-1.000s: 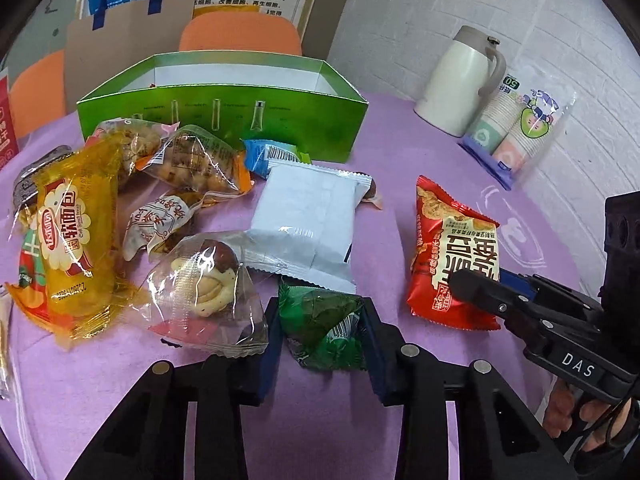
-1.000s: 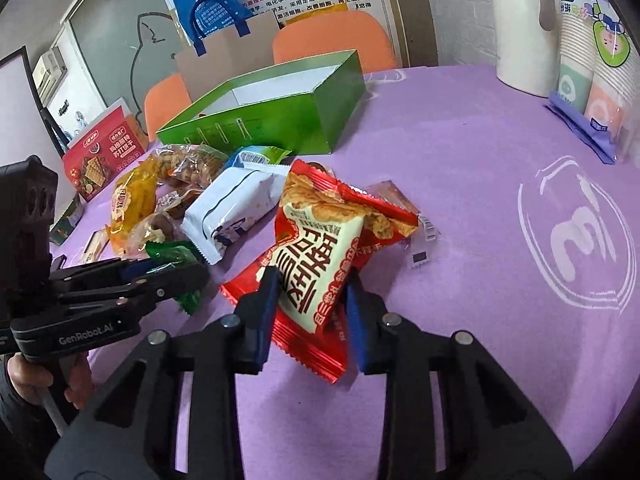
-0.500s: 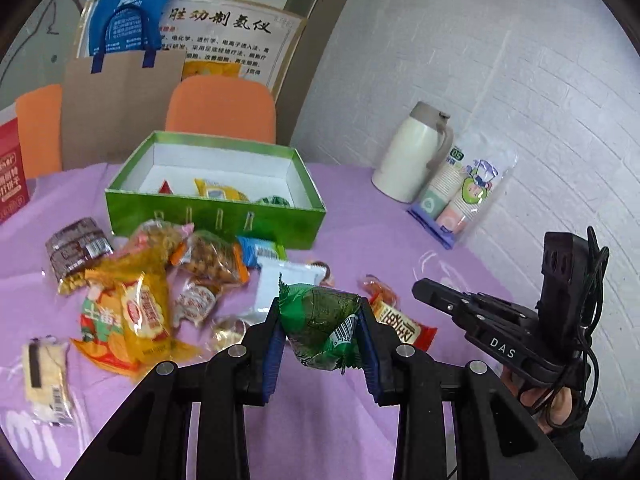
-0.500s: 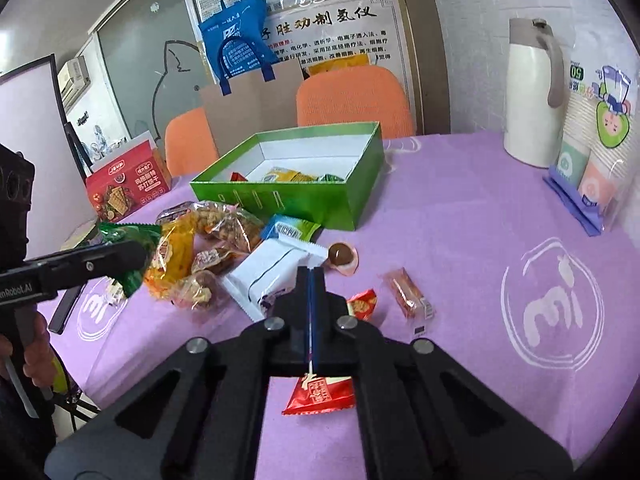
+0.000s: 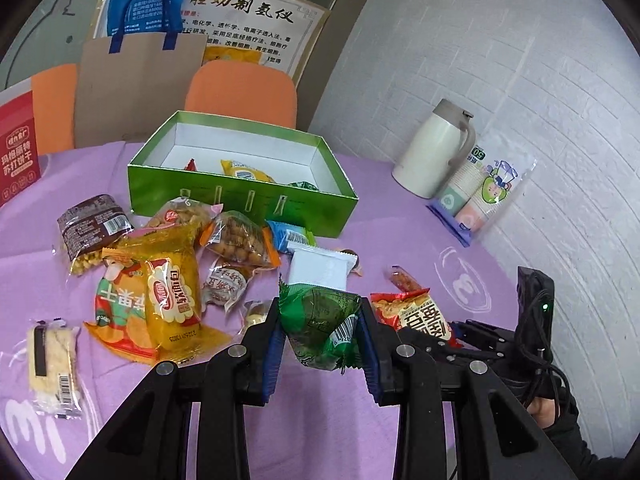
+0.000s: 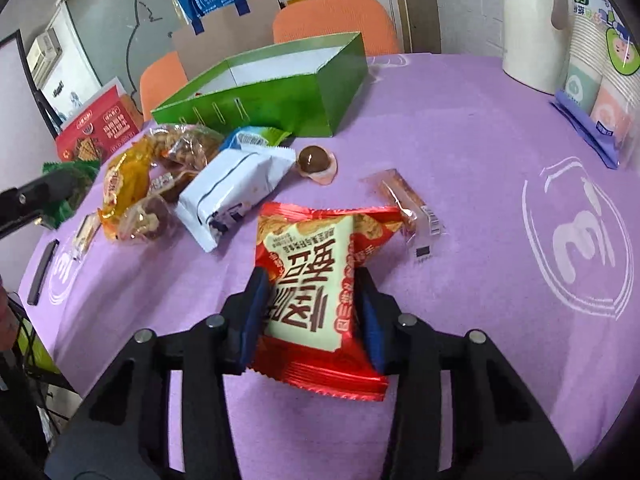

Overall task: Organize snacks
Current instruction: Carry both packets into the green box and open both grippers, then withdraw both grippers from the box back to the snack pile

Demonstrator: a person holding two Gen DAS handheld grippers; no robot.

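we are pinching a crinkly green foil snack packet [image 5: 320, 330] in our left gripper [image 5: 322, 344], raised above the purple tablecloth [image 5: 400, 208], and our right gripper [image 6: 310, 314] is clamping a red-and-cream foil snack bag [image 6: 312, 288].

I see a tall cream-white plastic jug [image 5: 434, 151] with a handle standing on the purple cloth table [image 6: 460, 128], near the white brick wall [image 5: 520, 60]. Just beside it lies a clear pack of paper cups [image 5: 480, 196]. Behind the table I see two orange chairs [image 5: 242, 92]. A brown paper bag with blue handles [image 5: 132, 80] stands there too. A big white poster with black writing [image 5: 244, 28] hangs behind it.
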